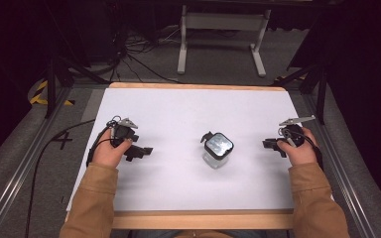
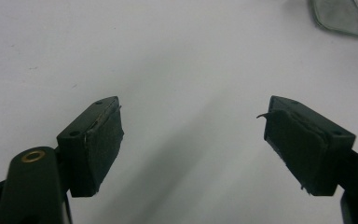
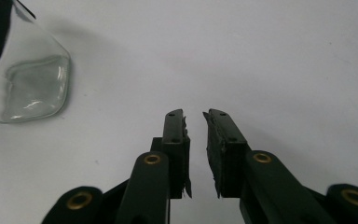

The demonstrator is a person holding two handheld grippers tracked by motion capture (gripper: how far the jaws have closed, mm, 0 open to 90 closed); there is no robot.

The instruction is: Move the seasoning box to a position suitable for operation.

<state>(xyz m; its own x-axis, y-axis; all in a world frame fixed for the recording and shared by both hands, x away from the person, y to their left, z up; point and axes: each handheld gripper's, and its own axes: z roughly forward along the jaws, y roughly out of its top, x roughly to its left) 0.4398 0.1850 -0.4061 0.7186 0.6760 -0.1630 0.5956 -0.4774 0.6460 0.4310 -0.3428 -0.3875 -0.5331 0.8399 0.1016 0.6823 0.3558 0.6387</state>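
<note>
- Jar [image 1: 217, 150] of clear glass with a dark square lid stands on the white bench [image 1: 178, 109], right of centre, between the two hands and touching neither.
- Left claw [image 1: 140, 151] sits well to the jar's left, jaws spread wide with nothing between them; in the left gripper view the pads [image 2: 103, 140] frame bare bench, and a corner of the glass [image 2: 339, 16] shows at the far right.
- Right claw [image 1: 269, 144] lies to the jar's right, jaws drawn narrow with a slim gap and nothing held; in the right gripper view the jar [image 3: 32, 88] sits off to the left, apart from the fingertips.
- Both hands rest low near the bench, claws pointing inward toward the jar.
- Step in hand looks like an approach, before any grip.
- Next move probably calls for the wide left claw to slide in around the glass body to steady it, while the right opens enough to take the lid.
- A small dark latch or tab at the lid's far left edge is too blurred to identify.
</note>
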